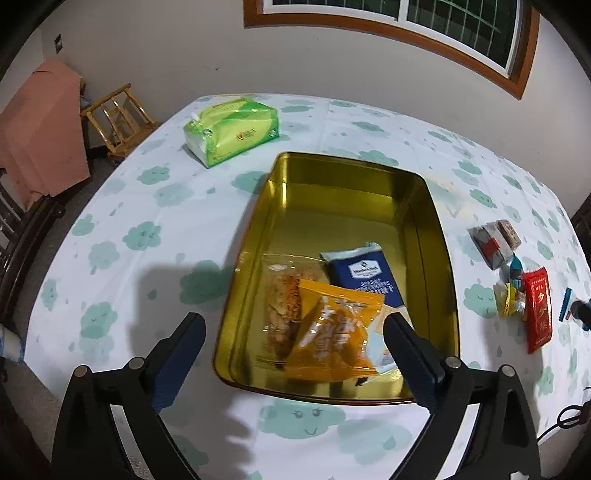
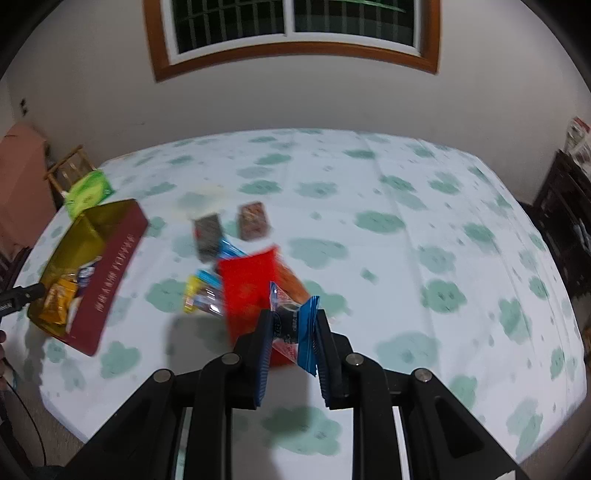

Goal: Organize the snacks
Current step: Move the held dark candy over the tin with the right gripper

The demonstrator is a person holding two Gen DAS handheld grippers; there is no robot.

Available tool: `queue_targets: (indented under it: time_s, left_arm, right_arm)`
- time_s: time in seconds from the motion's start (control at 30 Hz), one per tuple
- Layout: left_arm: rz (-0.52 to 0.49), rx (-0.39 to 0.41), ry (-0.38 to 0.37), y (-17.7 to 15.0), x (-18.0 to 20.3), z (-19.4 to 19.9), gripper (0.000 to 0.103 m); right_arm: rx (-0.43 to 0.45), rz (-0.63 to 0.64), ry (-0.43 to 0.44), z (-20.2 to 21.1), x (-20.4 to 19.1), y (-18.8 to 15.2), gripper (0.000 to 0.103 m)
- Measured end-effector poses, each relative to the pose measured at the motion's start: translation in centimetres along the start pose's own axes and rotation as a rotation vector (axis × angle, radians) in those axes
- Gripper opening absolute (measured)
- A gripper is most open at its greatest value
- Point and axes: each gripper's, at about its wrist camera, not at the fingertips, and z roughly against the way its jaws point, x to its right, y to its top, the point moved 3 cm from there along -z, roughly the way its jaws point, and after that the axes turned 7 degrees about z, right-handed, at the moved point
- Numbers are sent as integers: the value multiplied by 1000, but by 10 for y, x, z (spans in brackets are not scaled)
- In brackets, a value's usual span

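A: The counter [image 1: 122,206] carries a white cloth printed with green clouds. It stands before a pale wall with a wood-framed window [image 2: 291,33]. A wooden chair [image 1: 118,118] stands at its far left corner.

B: The left wrist view shows the interior of the gold tin [image 1: 436,236]. It holds an orange packet [image 1: 332,332], a clear packet [image 1: 284,295] and a navy packet [image 1: 364,275] (white label text, too blurred to read). A green tissue pack [image 1: 232,129] lies beyond the tin.

A: The right wrist view alone shows the tin's dark red outer wall, with a row of gold characters (illegible).

B: The left hand-held gripper [image 1: 295,332] stands spread wide above the tin's near end, touching nothing. The right hand-held gripper [image 2: 293,328] is pinching a blue-edged snack packet [image 2: 291,321] above the counter.

A: Loose snacks remain right of the tin, among them a red packet [image 1: 538,310] with gold characters.
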Motion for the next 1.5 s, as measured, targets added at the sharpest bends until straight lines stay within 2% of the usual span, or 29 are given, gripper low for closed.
queue_targets:
  time_s: [0.2,0.3,0.53,0.73,1.13,1.5]
  left_arm:
    - [47,21,41,3,-23,7,98]
    - [68,25,71,2,-36,8,98]
    - [141,11,127,-2,-68,8,98]
    - [182,7,169,-3,-93,11,98]
    - [218,13,190,-2,-112,16,98]
    - [222,6,190,-2,-113,14,98]
  right_arm:
    - [28,73,101,-3,-49,26,22]
    - [31,110,181,-7,-82,36,22]
    - [36,223,312,-9,-155,48,22]
    - [30,303,376,-17,-203,51,22]
    - [-27,392,424,-35,-248,41,22]
    - [-70,400,431,-50,-257,36,22]
